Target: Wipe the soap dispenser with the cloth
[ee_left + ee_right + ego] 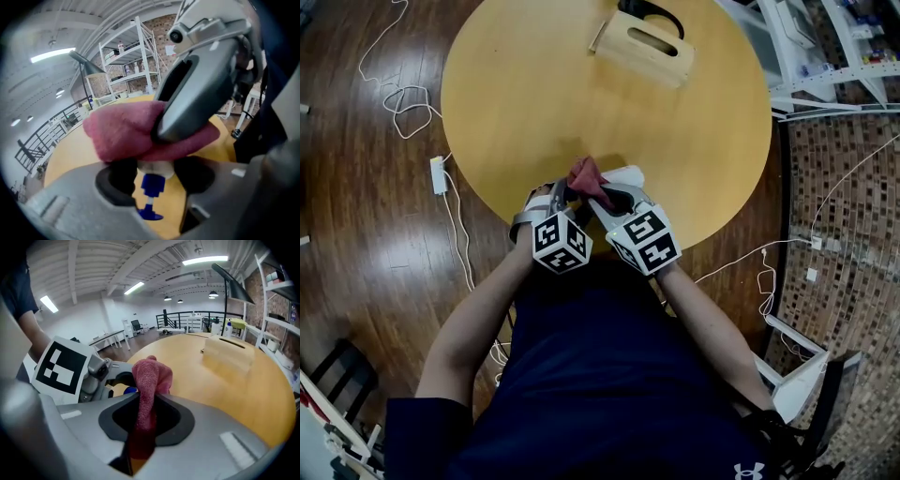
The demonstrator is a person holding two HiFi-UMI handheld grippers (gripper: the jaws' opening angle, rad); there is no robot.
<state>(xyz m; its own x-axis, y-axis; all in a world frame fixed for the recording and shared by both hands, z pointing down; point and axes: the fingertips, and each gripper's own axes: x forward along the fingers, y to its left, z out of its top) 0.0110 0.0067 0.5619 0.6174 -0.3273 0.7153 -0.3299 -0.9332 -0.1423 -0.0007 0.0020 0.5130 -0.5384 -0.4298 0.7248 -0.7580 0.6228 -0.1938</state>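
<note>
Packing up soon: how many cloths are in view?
1: the red cloth, pinched in the right gripper, draped over the soap dispenser. Others could be hidden.

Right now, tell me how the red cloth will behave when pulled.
Probably floppy: the cloth bunches in folds above the pinch. Likely light: it drapes over the soap dispenser. Its fuzzy surface should resist slipping.

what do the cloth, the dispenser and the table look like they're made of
Cloth: pinkish-red terry or microfibre, going by its fuzzy nap and soft folds.
Dispenser: probably plastic, with a smooth white body and a blue pump.
Table: light wood or wood veneer with a satin finish. It shows faint grain and a soft sheen, but the look doesn't say which.
</note>
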